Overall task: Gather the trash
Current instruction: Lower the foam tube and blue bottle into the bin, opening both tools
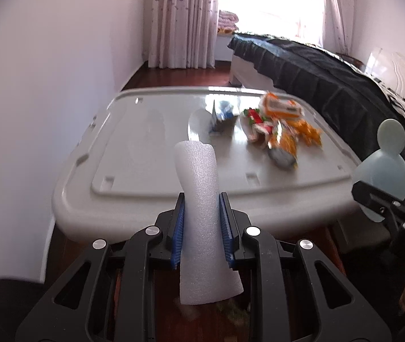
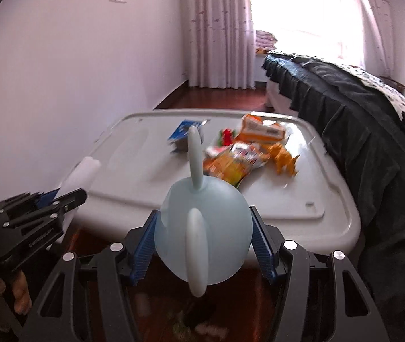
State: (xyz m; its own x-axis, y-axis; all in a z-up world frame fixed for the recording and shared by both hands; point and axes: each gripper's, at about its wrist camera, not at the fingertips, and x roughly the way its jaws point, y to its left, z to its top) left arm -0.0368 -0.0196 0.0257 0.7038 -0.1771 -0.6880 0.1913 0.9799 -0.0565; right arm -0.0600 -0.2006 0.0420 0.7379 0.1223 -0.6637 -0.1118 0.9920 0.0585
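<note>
1. Left hand-held gripper: pressed onto a white foam sheet rolled into a tube, which stood upright between the blue ribbed pads, clear of the surface. One item of trash counted as in hand.
2. Right hand-held gripper: clamped around a pale blue rounded plastic piece with two disc-shaped ears, held up near the front edge of the lid. Whether it was trash or a tool could not be told.
3. Surface: the broad grey plastic lid of a storage bin serving as a tabletop, standing on a dark red wooden floor beside a bed with a dark cover.
4. Remaining on the lid, far right part: a blue-and-white small carton; an orange-and-white flat box; a heap of crumpled orange, red and green snack wrappers. All blurred.
5. Collecting bin or bag: none clearly in view.
6. Judged progress: early to middle; two pieces lifted, none seen deposited, at least three groups of litter still uncollected.
</note>
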